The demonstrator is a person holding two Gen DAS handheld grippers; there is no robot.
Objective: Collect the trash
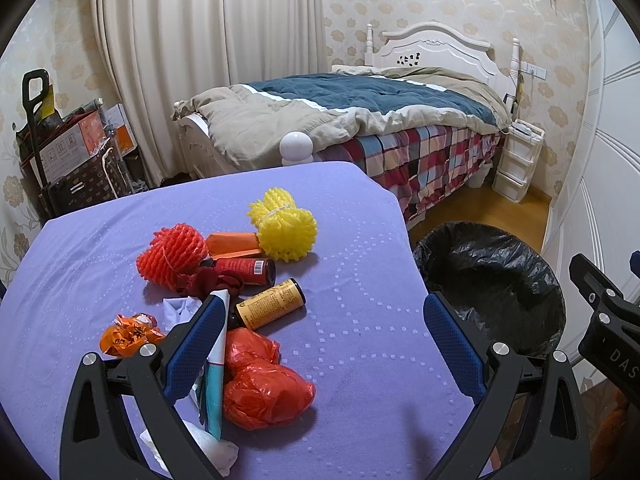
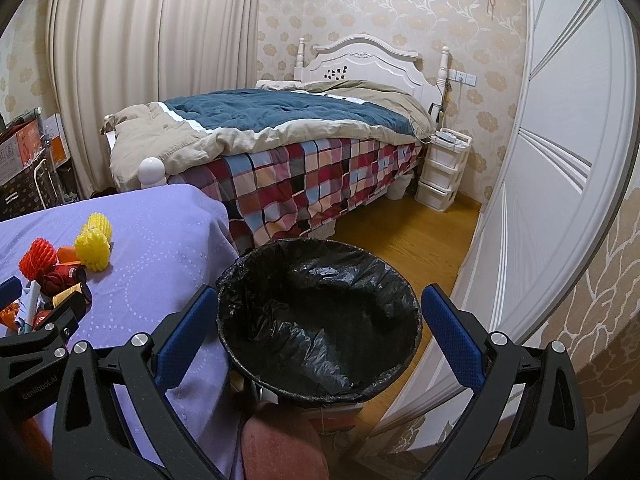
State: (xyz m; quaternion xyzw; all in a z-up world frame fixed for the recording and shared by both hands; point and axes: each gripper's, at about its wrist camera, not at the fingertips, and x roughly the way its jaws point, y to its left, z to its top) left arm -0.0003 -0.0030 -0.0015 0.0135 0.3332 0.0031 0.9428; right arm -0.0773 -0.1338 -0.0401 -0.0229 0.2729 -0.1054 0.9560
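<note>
Two foam fruit nets, one red (image 1: 173,257) and one yellow (image 1: 285,227), lie on the lilac-clothed tabletop (image 1: 360,320) beside two cylindrical cans: a red one (image 1: 244,272) lying crosswise, a yellow one (image 1: 270,309) angled up-right. Crumpled red plastic bag (image 1: 262,384) nearest. Left tongs (image 1: 320,344) and right tongs (image 2: 316,340) both gape wide, empty; black-lined round bin (image 2: 320,320) stands beside the tabletop

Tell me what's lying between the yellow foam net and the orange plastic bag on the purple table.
In the left wrist view, a yellow can lies on its side between the yellow foam net and the orange plastic bag.
</note>
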